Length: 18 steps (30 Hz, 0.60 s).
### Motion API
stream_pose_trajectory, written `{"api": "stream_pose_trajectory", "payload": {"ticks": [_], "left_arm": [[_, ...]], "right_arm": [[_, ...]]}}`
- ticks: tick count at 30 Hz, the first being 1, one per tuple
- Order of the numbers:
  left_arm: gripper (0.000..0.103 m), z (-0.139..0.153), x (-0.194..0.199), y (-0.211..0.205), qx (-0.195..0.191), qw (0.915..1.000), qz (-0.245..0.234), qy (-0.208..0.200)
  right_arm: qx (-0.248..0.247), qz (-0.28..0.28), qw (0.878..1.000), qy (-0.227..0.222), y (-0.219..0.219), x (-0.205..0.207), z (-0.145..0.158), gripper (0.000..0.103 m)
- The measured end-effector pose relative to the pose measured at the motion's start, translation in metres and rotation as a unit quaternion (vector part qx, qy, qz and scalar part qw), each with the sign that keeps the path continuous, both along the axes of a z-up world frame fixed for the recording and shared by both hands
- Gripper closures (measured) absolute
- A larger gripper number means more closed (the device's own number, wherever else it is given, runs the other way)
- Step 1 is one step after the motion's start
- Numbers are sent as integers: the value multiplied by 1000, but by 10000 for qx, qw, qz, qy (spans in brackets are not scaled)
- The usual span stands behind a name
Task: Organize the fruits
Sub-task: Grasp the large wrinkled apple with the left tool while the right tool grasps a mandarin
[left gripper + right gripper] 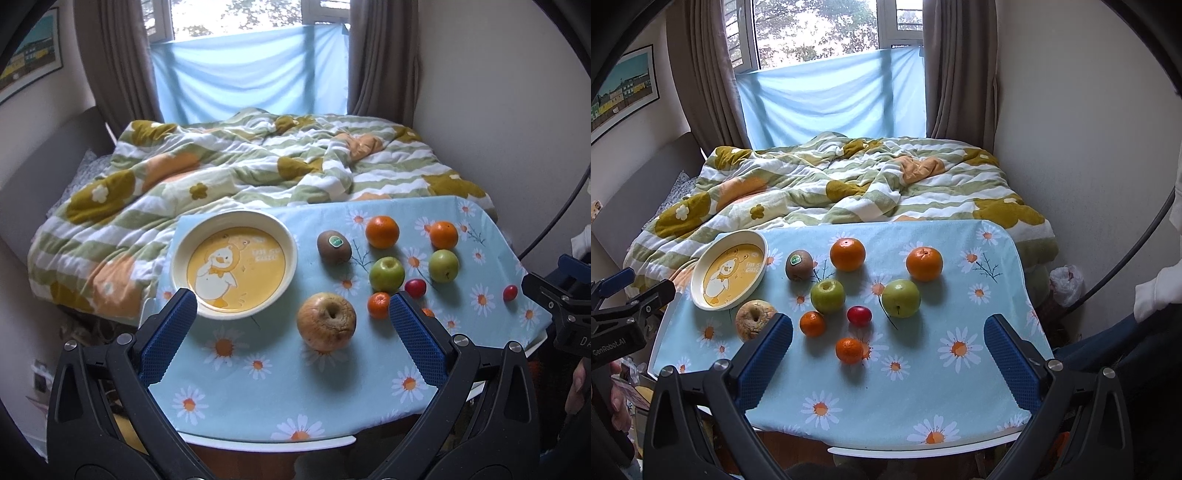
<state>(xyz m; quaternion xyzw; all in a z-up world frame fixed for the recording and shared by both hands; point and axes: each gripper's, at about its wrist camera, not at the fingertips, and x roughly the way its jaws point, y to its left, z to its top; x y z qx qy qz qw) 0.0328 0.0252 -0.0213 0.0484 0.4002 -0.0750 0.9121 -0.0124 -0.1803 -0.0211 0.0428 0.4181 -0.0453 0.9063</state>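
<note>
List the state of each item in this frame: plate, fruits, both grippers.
Plate: empty, upright on the cloth.
Wrinkled apple: on the cloth, beside the plate, untouched.
Kiwi: on the cloth, sticker up.
Green apples: loose on the cloth.
Left gripper: open, empty.
Right gripper: open, empty.

Left gripper (291,314) black-framed, blue dimpled pads (168,338), silver screws; right gripper (888,338) alike, white sleeve (1156,295) at right edge.
</note>
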Motion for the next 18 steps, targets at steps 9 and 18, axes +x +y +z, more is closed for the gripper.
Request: {"api": "stream_pose_trajectory", "payload": {"ticks": [9,18], "left_arm": [[0,-59,20,2,23,9964,-697,483],[0,-115,32,-14,198,9886,-1261,802]], "right_arm": [[-11,69,9993,356,8,6,-54,0],[-93,130,9978,646,5,9,-95,0]]}}
